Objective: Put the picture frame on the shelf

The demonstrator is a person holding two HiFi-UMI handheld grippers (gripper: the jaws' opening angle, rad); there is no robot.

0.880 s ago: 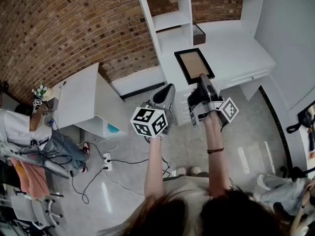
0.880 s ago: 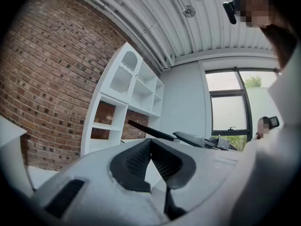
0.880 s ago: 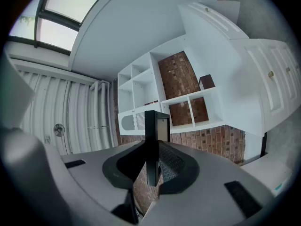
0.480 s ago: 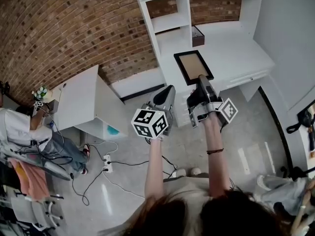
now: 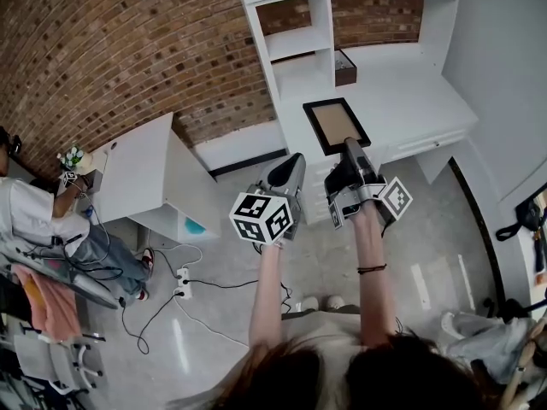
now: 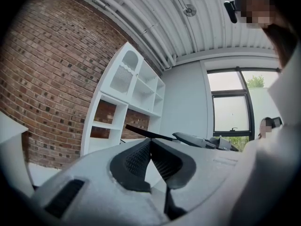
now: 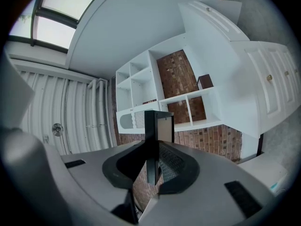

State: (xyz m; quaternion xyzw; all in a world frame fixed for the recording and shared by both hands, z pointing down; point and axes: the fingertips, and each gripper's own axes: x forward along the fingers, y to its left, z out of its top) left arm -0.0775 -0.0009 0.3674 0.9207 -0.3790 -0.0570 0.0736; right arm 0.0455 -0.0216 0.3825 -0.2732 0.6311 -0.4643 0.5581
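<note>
Red brick wall (image 5: 111, 49) runs behind a white shelf unit (image 5: 299, 37) w/ open cubbies; brick shows thru the backs. Unit joins a white desk top (image 5: 419, 92) w/ drawers below. Plain grey wall (image 5: 504, 49) on the far side. Low white cabinet (image 5: 141, 165) stands apart, near the brick. Floor (image 5: 444, 254) is glossy grey, poss. polished concrete. Black cables & a white power strip (image 5: 182, 273) lie on it. Ribbed white ceiling (image 6: 188, 27). Tall window (image 6: 230, 112): daylight, greenery outside.
</note>
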